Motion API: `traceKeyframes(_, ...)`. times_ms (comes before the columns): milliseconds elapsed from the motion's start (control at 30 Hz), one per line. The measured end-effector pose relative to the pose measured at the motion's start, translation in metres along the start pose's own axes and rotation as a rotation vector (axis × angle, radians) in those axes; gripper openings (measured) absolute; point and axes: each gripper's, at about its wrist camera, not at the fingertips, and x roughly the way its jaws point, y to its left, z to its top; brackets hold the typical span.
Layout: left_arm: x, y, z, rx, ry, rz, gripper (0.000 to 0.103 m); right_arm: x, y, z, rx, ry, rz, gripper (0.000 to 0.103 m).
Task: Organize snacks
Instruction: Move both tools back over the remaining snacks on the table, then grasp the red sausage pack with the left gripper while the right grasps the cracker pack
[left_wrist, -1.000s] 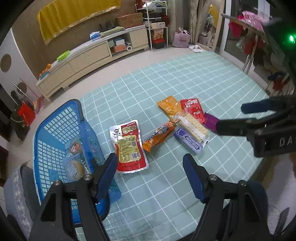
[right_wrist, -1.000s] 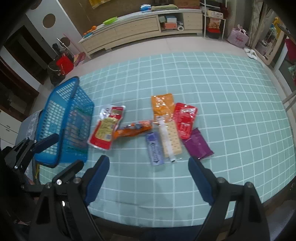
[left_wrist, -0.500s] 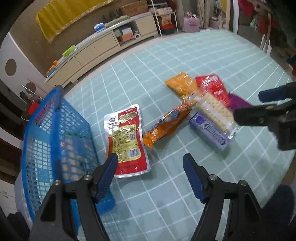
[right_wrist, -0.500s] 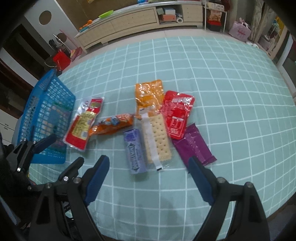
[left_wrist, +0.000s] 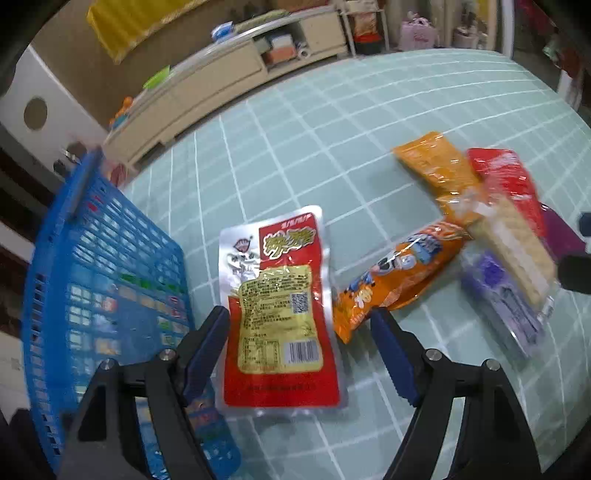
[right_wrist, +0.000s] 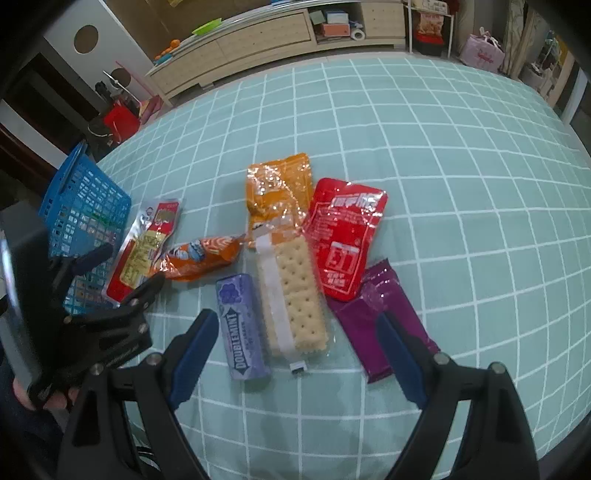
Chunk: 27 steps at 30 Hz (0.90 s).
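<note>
Several snack packs lie on a teal checked tablecloth (right_wrist: 443, 155). My left gripper (left_wrist: 299, 354) is open, its fingers straddling the near end of a red and silver pouch (left_wrist: 280, 306), also seen in the right wrist view (right_wrist: 144, 251). An orange sausage pack (left_wrist: 399, 277) lies to the right of the pouch. My right gripper (right_wrist: 295, 354) is open and empty above a purple gum pack (right_wrist: 242, 325) and a cracker pack (right_wrist: 291, 295). An orange bag (right_wrist: 277, 192), a red pouch (right_wrist: 343, 236) and a purple pack (right_wrist: 380, 317) lie nearby. A blue basket (left_wrist: 103, 280) with snacks inside stands at the left.
The left gripper shows in the right wrist view (right_wrist: 92, 295) beside the blue basket (right_wrist: 85, 210). A long low cabinet (right_wrist: 277, 37) stands against the far wall. The table's near edge runs just below both grippers.
Both grippers have moved forward and down toward the snacks. The left one now straddles the red and silver pouch; the right one hovers over the gum and crackers. Both stay open.
</note>
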Motion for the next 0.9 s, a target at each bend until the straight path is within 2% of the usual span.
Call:
traceKeyframes(67, 0.015, 0.005, 0.005, -0.042, 0.035, -0.022, 0.077, 0.0, -0.004, 0.002, 0.004, -0.007, 0.007, 0.09)
traceKeyframes(167, 0.023, 0.008, 0.011, -0.077, 0.029, -0.027, 0.083, 0.002, -0.008, 0.004, 0.0, -0.016, 0.006, 0.09)
traceKeyframes(233, 0.026, 0.01, 0.013, -0.094, 0.028, -0.052, 0.083, 0.003, -0.01, 0.004, 0.003, -0.014, 0.004, 0.09)
traceKeyframes(367, 0.04, 0.023, 0.014, -0.2, 0.1, -0.189, 0.083, 0.004, -0.014, 0.004, 0.017, -0.018, 0.016, 0.09)
traceKeyframes(567, 0.033, 0.004, 0.009, -0.136, 0.06, -0.236, 0.082, 0.007, -0.01, 0.004, 0.018, -0.009, 0.036, 0.09)
traceKeyframes(633, 0.032, 0.004, 0.009, -0.136, 0.058, -0.227, 0.078, 0.007, -0.006, 0.003, 0.005, -0.006, 0.038, 0.09)
traceKeyframes(700, 0.031, 0.006, 0.01, -0.142, 0.057, -0.22, 0.06, 0.006, -0.005, 0.004, 0.0, -0.007, 0.043, 0.09)
traceKeyframes(733, 0.027, 0.009, 0.008, -0.146, 0.056, -0.226, 0.055, 0.006, -0.005, 0.004, 0.002, -0.008, 0.044, 0.09)
traceKeyframes(800, 0.026, 0.017, 0.009, -0.172, 0.069, -0.256, 0.041, 0.005, -0.004, 0.005, -0.004, -0.008, 0.05, 0.09)
traceKeyframes(833, 0.025, 0.021, 0.009, -0.188, 0.081, -0.29, 0.039, 0.004, -0.004, 0.005, -0.01, -0.008, 0.052, 0.09)
traceKeyframes(900, 0.025, 0.026, 0.013, -0.191, 0.088, -0.309, 0.032, 0.004, -0.003, 0.006, -0.018, -0.002, 0.055, 0.09)
